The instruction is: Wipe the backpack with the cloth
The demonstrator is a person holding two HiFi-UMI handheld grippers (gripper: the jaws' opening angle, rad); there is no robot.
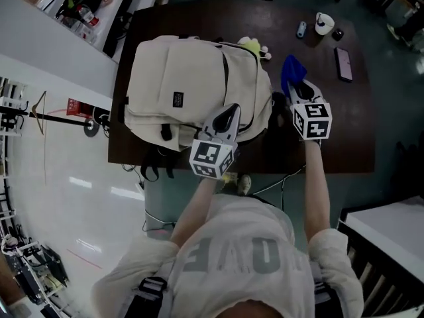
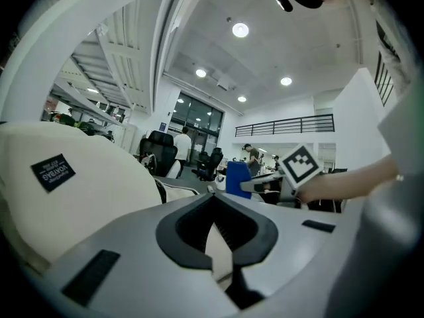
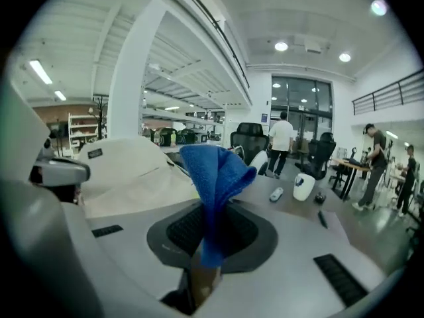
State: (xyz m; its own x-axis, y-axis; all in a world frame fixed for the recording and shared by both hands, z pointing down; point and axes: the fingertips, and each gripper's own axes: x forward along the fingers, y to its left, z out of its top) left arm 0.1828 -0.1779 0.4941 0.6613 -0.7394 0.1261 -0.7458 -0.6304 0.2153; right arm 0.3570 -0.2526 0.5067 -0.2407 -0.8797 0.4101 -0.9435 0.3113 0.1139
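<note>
- The dark brown table carries little clutter, all at the upper right of the head view: a white mug, a small grey-blue object beside it, and a flat dark phone further right.
- A yellow-green soft toy peeks out behind the top edge of the backpack.
- Nothing lies between either gripper and the bag. Black straps hang off the near table edge at lower left.
- The cream backpack lies flat, filling the left and centre of the tabletop, with a small dark label on its front pocket.
- The left gripper sits over the bag's lower right corner. Its jaws are drawn together at the tips, grasping nothing, and only a cream sliver shows behind them in the left gripper view.
- The right gripper is just right of the bag, clenched on the blue cloth, which stands up in a folded tuft.
- Around the table are a glossy white floor at left and a teal one at right. The gripper views show an open office with black chairs, people standing, a glass entrance, round ceiling lights and a railed balcony.
</note>
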